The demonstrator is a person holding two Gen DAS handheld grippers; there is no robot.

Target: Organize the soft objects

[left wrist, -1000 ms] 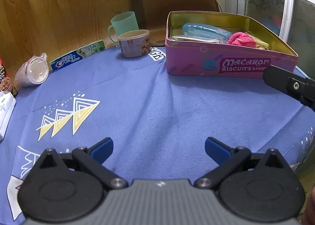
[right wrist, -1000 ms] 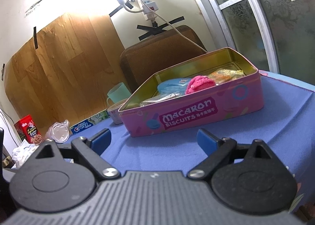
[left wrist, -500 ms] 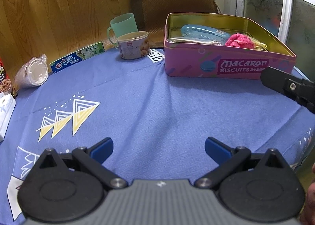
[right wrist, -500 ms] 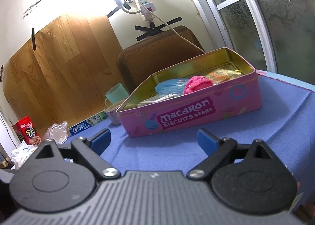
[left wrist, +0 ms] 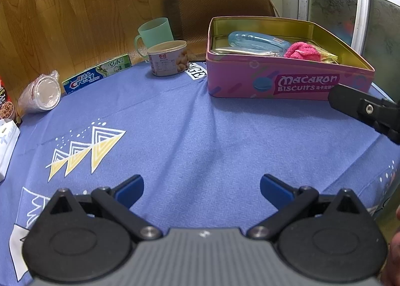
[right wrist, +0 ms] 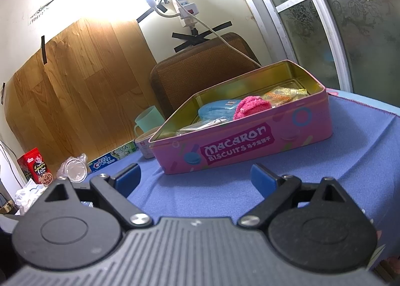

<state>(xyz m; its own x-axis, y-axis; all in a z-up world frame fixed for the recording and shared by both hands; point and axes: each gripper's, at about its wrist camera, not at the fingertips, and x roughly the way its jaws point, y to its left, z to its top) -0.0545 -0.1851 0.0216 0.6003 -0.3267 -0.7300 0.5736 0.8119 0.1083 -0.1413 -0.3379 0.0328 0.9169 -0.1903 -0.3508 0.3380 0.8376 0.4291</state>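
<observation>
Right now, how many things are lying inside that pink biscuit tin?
4 visible: blue plastic case at back, clear packet front left, pink fluffy cloth, yellow wrapped snack far right. More may hide beneath.

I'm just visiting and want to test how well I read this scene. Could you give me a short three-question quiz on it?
1. True or false: the pink fuzzy item lies inside the biscuit tin.
2. Which stands nearest the green cup? A) round can B) toothpaste box C) tin
3. Fill in: both the left tool and the right tool hold ____.

Key: 1 true; 2 A; 3 nothing
</observation>
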